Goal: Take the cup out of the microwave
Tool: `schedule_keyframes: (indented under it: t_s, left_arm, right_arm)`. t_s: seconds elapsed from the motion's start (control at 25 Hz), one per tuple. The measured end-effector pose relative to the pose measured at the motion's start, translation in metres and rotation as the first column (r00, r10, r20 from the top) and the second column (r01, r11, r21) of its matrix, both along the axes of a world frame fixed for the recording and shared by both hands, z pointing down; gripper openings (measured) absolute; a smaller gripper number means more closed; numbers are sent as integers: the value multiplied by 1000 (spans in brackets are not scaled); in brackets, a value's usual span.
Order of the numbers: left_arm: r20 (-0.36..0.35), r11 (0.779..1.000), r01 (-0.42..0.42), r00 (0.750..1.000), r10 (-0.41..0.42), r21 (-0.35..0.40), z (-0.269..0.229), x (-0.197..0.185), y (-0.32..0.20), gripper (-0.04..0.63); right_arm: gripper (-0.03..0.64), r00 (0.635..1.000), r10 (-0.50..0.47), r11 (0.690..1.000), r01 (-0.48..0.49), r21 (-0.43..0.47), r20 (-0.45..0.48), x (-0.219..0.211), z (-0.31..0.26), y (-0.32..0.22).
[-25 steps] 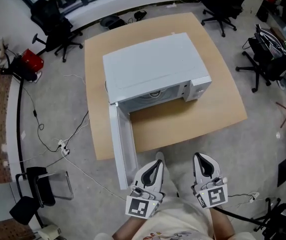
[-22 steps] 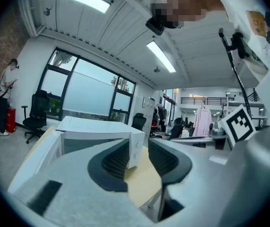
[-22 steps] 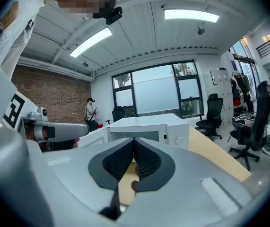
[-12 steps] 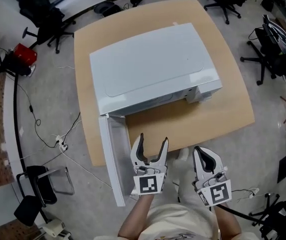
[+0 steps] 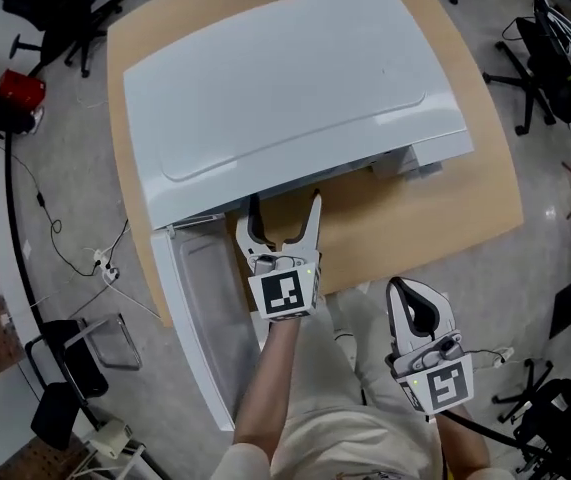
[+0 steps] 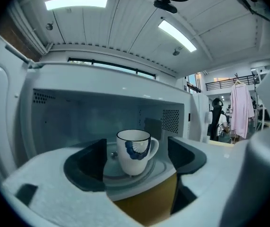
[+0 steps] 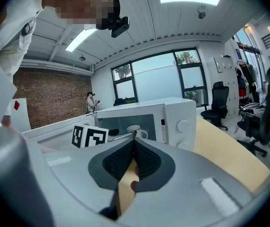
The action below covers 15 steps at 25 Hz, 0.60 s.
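Note:
The white microwave [image 5: 295, 78] stands on a wooden table with its door [image 5: 197, 318] swung open to the left. In the left gripper view a white cup [image 6: 134, 151] with a blue pattern stands upright on the glass turntable [image 6: 125, 174], handle to the right. My left gripper [image 5: 284, 203] is at the oven's mouth, jaws opening wide. The cup shows in the gap, farther in, and the pads do not touch it. My right gripper [image 5: 406, 288] hangs back near the person's body, shut and empty. From there the cup [image 7: 135, 129] shows small inside the oven.
The wooden table [image 5: 445, 208] has bare top in front of the oven, to the right. Office chairs [image 5: 565, 78] stand at the right. Cables and a power strip [image 5: 100, 263] lie on the floor at the left, near a dark chair [image 5: 70, 363].
My left gripper has gone forward from beside the body to the microwave's opening, and its jaws have opened from shut. The right gripper stays back, still shut. The head has moved closer.

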<state>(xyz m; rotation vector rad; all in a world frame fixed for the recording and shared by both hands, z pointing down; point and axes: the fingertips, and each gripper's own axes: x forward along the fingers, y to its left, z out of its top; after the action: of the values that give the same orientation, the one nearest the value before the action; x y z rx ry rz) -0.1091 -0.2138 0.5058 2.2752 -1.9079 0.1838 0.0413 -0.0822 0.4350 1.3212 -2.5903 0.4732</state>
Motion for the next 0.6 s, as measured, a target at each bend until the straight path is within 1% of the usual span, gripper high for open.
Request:
schedule_keyframes:
  t_s: [0.12,0.2,0.36,0.52,0.6]
  left_arm:
    - [20,1000,-11,1000,11,-5,12,0,-20,408]
    - [22,1000,-3,1000,3,-9,18,-2,-29,408]
    - [36,1000,-8,999,8,-2,23,-5,-38,410]
    - [39,1000,-15,999,14,23,23,-1,-47,409]
    - [46,1000,-19,999,18,15,29,-1,-50,408]
  right_arm:
    - [8,1000,5,1000,-5,-4,-10,2,15,-5]
    - [8,1000,17,1000,-17,1,-20,4,25,-9]
    - [8,999,43,999,-43,20,-28,3,44,-24]
    - [8,999,47,998,-46,34,-28,0,60,-42]
    - [8,999,49,998,-48,37,-23,-1,65,-48]
